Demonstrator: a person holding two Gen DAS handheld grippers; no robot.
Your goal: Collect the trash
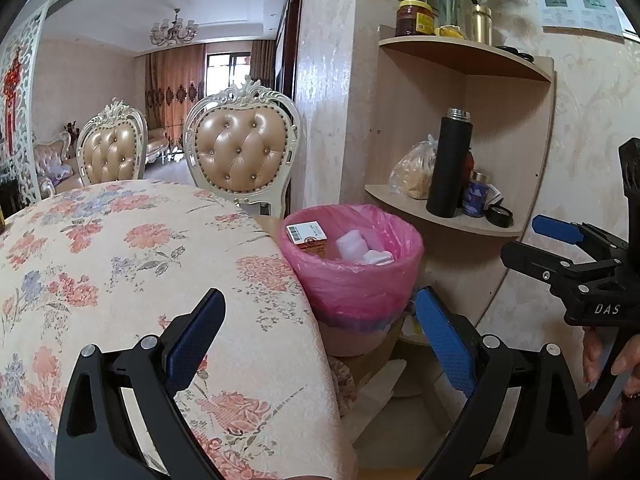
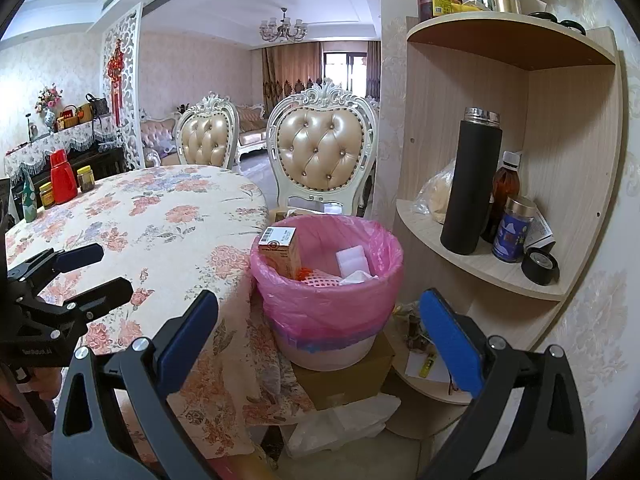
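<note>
Trash already lies in the bin (image 2: 326, 280), which stands on a cardboard box (image 2: 344, 376) between the table (image 2: 160, 216) and the corner shelf (image 2: 480, 272). Inside I see an orange carton (image 2: 280, 252) with a barcode label, leaning on the rim, also white foam pieces (image 2: 352, 260) and a pink net (image 2: 320, 278). All of this looks light. The carton is probably stiff enough to pinch on its flat sides; foam and net are soft and would crush easily, so a gentle hold at an edge seems better. The pink liner (image 2: 304, 312) is thin, slippery film and may tear if pulled hard; the folded rim is the best place to take it. The left gripper (image 1: 320, 340) and right gripper (image 2: 320, 336) both have fingers spread wide and hold nothing. On the near table surface I can see no loose trash.
</note>
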